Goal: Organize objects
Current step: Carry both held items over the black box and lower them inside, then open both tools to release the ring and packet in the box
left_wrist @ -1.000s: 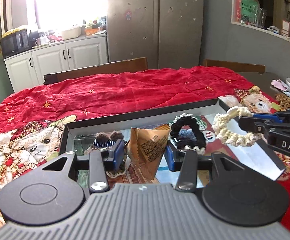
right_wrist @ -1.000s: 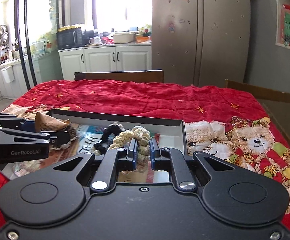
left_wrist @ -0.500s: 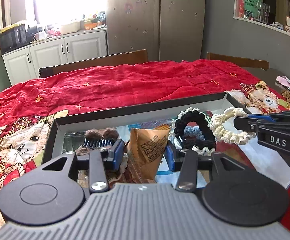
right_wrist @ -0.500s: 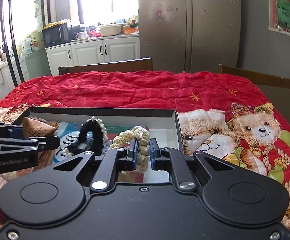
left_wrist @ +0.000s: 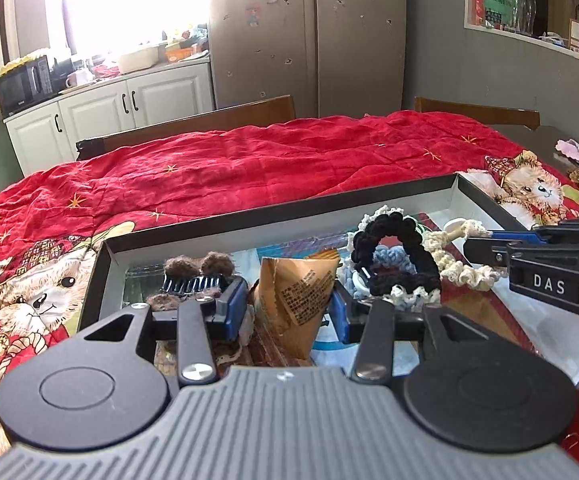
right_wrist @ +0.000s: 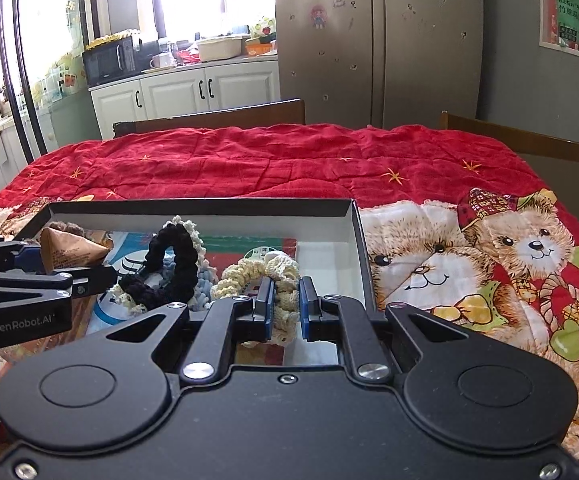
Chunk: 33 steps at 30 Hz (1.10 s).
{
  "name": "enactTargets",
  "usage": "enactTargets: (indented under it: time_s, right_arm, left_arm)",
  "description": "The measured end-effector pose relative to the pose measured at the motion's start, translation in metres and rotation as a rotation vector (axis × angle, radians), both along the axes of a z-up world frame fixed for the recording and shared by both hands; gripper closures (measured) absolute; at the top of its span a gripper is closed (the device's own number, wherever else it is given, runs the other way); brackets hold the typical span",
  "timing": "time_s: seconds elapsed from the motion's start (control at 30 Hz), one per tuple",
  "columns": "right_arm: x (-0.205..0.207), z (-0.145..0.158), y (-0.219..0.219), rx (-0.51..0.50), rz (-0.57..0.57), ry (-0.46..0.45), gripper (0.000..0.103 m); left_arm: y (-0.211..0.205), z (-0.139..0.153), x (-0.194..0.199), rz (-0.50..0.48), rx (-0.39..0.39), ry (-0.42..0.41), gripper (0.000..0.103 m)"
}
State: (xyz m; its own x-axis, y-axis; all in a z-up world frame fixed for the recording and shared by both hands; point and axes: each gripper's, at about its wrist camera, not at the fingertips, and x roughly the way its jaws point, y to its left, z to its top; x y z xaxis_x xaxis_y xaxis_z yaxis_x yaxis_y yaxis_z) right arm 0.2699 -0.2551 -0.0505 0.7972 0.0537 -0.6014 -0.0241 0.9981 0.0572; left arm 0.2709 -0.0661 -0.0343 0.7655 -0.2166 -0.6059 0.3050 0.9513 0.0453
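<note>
My right gripper clamped on cream scrunchie, low over tray right end. Left gripper pinching brown packet, tip down, over tray left end.

Left gripper angled downward, blue pads set partway apart, pressing both sides of brown packet. Right gripper angled downward, jaws nearly together, pinching cream crocheted scrunchie. Grippers side by side, tips near each other, not touching.
</note>
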Motion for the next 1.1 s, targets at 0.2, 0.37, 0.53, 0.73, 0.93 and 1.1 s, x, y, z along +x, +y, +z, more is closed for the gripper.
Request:
enactTargets:
  time_s: [0.2,0.37,0.53,0.73,0.93,1.1]
  right_arm:
    - [0.0023,-0.0046,-0.0002,0.001,0.000,0.012,0.091]
    - [0.0032,-0.0061,-0.0003,0.001,0.002,0.016,0.091]
    - [0.0038,-0.0079,0.0005,-0.001,0.008,0.025,0.090]
    - [0.0048,-0.0087,0.0011,-0.007,0.011,0.028,0.089]
    - [0.0052,-0.0094,-0.0004,0.002,0.010,0.036,0.085]
    - [0.0053,-0.0087,-0.0009,-0.001,0.009,0.033,0.085]
  left_arm:
    - [-0.0028,-0.0008,0.0007,0.000,0.025,0.000,0.054]
    - [-0.0056,-0.0019,0.0011,-0.005,0.055,-0.001,0.052]
    - [-0.0072,-0.0029,0.0010,-0.010,0.066,-0.003,0.051]
    - [-0.0066,-0.0028,0.0012,-0.009,0.062,-0.002,0.045]
    - [-0.0054,-0.0025,0.0017,-0.013,0.052,0.003,0.037]
    - [-0.0043,-0.0025,0.0018,-0.010,0.040,0.006,0.035]
